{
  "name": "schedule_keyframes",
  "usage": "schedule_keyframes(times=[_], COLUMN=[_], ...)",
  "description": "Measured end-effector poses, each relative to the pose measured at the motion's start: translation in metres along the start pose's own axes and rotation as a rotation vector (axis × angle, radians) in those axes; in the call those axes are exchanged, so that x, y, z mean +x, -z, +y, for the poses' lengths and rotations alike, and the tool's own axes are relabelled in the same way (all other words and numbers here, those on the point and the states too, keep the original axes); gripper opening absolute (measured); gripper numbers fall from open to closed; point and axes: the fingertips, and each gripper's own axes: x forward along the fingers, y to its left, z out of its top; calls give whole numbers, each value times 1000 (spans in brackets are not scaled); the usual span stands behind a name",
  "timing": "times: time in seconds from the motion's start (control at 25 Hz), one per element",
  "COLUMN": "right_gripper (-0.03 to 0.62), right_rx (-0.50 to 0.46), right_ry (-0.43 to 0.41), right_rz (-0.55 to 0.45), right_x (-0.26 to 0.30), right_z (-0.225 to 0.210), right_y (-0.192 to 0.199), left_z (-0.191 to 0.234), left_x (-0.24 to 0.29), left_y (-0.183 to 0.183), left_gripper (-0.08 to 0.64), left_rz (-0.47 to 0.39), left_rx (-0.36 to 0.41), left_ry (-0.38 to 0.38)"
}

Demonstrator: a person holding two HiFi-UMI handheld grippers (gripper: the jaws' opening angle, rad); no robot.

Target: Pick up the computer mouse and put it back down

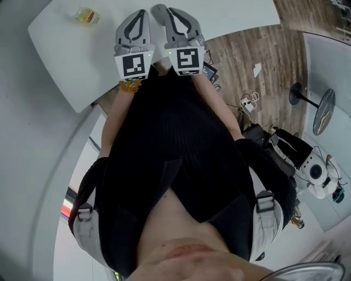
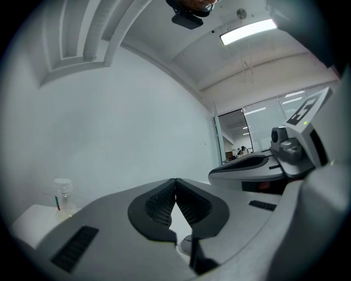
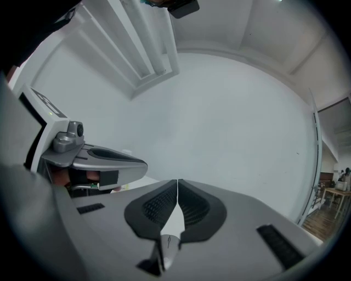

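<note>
Left gripper (image 2: 175, 181): jaws pressed together at the tips, nothing between them. You hold it about level over the white table (image 1: 66, 49).
Right gripper (image 3: 177, 182): jaws likewise closed tip to tip and empty. It sits just beside the left one.
Computer mouse: not identified with confidence in any view. A pale rounded shape (image 3: 167, 245) shows low at the root of the right jaws, but it cannot be told whether that is the mouse or part of the gripper. Neither gripper holds the mouse.
Handling, judged: expect a light, rigid plastic shell, smooth and rounded, liable to slip from a pinch on its crown. Take it across its two sides at mid-length. You must spread the jaws first.
Fragility, judged: buttons and wheel are the weak points. Keep the pads off them and set it down flat.
Table edge: the near edge runs just under both grippers, close to your body, with a corner to your left. Beyond the edge is a drop to the wooden floor (image 1: 258, 44), so place the mouse further in.
Obstacle: a small plastic bottle (image 1: 86, 15) stands on the table, well apart, to the left of the left gripper.
Open room: bare tabletop lies ahead of both grippers, up to a white wall (image 3: 230, 121). There is little side room between the two grippers.
</note>
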Motion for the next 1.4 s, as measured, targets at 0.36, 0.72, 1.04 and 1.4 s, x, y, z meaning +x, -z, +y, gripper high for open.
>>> schedule_keyframes(times=[0.36, 0.72, 1.04, 1.4], right_gripper=[31, 67, 168, 220], right_rx=[19, 36, 57, 77], right_ry=[35, -45, -94, -146], right_rz=[39, 126, 229, 315], right_x=[17, 43, 54, 63], right_z=[-6, -5, 1, 6], right_y=[9, 59, 101, 127], left_z=[7, 16, 23, 27], left_x=[2, 8, 10, 15], left_y=[4, 12, 17, 19], left_gripper=[14, 14, 12, 14], left_rz=[11, 29, 39, 50], left_rx=[0, 36, 37, 37], left_ry=[37, 18, -6, -27])
